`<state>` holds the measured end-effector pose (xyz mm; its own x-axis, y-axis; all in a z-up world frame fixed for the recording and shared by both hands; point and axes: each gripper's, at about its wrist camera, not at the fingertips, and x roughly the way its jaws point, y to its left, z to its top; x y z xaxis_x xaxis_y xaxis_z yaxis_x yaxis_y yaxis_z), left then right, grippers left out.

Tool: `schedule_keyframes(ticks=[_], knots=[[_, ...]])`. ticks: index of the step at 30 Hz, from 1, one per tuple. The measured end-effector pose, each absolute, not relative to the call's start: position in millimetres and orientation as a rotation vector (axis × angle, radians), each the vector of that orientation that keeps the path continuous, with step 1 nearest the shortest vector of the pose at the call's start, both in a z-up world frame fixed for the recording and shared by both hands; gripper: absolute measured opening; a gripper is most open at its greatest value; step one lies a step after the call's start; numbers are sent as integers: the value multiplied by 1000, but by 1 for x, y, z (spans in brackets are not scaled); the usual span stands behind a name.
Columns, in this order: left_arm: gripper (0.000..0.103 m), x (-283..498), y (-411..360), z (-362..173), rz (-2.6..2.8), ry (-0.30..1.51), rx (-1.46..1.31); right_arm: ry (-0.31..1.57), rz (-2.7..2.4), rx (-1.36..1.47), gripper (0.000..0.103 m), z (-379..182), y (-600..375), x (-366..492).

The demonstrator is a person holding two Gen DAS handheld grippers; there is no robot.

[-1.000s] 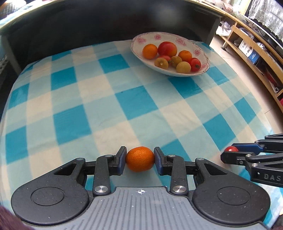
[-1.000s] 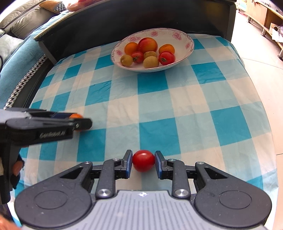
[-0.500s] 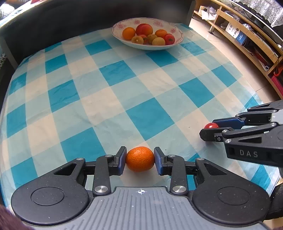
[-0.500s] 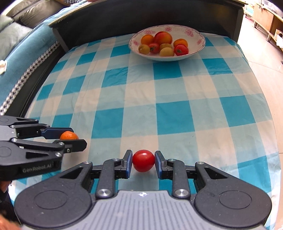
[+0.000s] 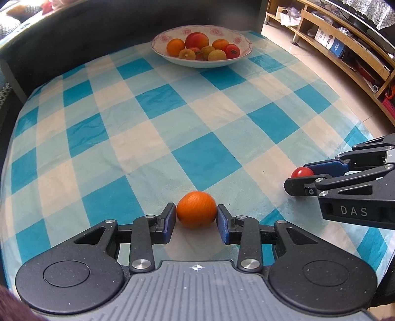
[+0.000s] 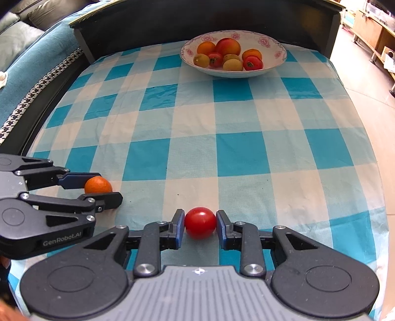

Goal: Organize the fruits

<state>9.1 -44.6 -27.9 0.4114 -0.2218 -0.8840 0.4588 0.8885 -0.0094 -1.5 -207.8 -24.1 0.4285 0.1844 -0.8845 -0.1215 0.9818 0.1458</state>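
Note:
My left gripper (image 5: pixel 196 218) is shut on an orange mandarin (image 5: pixel 196 208), held low over the near part of the checked cloth. It also shows in the right wrist view (image 6: pixel 97 185). My right gripper (image 6: pixel 200 223) is shut on a red tomato (image 6: pixel 200 222), also low near the cloth's front; the tomato shows in the left wrist view (image 5: pixel 301 171). A white flowered bowl (image 5: pixel 172 58) holding several oranges, tomatoes and yellow fruits stands at the far end of the table, and in the right wrist view (image 6: pixel 271 66).
The blue and white checked tablecloth (image 6: pixel 237 153) covers the table. A dark headboard-like panel (image 6: pixel 148 22) runs along the far edge. A sofa (image 6: pixel 24 49) lies to the left, wooden shelves (image 5: pixel 345 49) to the right.
Both grippers have drawn back towards the near end of the table with their fruits still held; the bowl looks farther than one second ago. The left view has turned a little.

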Motion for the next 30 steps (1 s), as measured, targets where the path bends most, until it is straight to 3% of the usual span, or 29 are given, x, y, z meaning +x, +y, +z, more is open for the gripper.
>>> schedule_keyframes(ticks=[3,7,11,22,27,30], knots=[[43,7,-44,-28,-423,1059,234,1103,187,54,31,-24,-206,-4],[33,4,-42,-26,-405,1072,227,1109,179,55,30,-22,-206,-9],[32,3,-39,-20,-420,1072,212,1103,165,47,30,-18,-207,-17],[55,24,-30,-3,-427,1040,41,1086,149,113,30,-13,-213,-24],[56,26,-48,-13,-411,1056,106,1087,147,139,30,-13,-218,-23],[50,28,-54,-23,-401,1079,132,1092,150,141,30,-14,-218,-22]])
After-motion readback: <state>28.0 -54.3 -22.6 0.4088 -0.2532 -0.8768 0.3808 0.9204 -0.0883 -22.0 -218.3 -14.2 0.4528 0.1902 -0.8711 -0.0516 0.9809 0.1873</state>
